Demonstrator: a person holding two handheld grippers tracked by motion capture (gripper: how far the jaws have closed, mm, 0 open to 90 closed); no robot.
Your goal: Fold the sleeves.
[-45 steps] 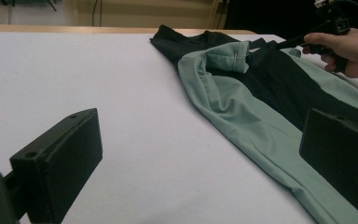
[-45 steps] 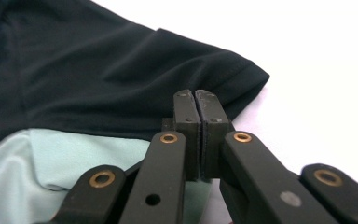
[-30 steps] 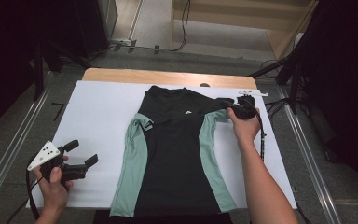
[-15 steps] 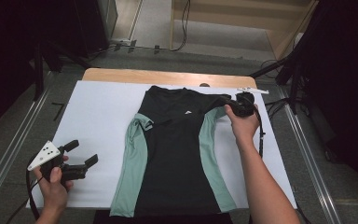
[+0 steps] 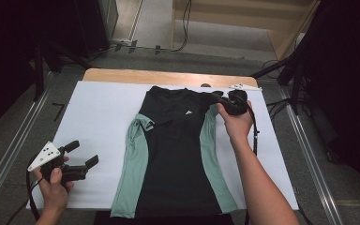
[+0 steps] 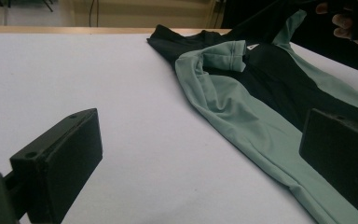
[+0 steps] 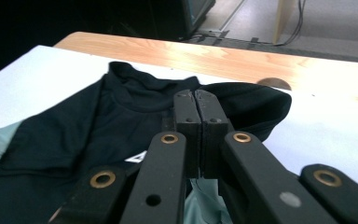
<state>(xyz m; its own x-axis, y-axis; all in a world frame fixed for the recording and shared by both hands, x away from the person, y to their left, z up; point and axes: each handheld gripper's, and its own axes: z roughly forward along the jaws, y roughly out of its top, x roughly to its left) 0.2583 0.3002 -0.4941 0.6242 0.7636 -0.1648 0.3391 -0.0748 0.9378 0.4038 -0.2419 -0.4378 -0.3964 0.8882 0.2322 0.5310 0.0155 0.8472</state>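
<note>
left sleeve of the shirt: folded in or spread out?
Folded in. The left sleeve lies doubled over onto the shirt, its cuff pointing toward the chest; the left gripper view shows it lying on the black front.

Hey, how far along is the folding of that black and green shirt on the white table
Early. Done: the black shirt with pale green side panels lies spread on the white table, its left short sleeve tucked inward. In hand: the right gripper, shut on the shirt's black right sleeve, lifts it at the shoulder. The left gripper waits open, apart from the shirt. Left: probably folding this sleeve in, then the body.
</note>
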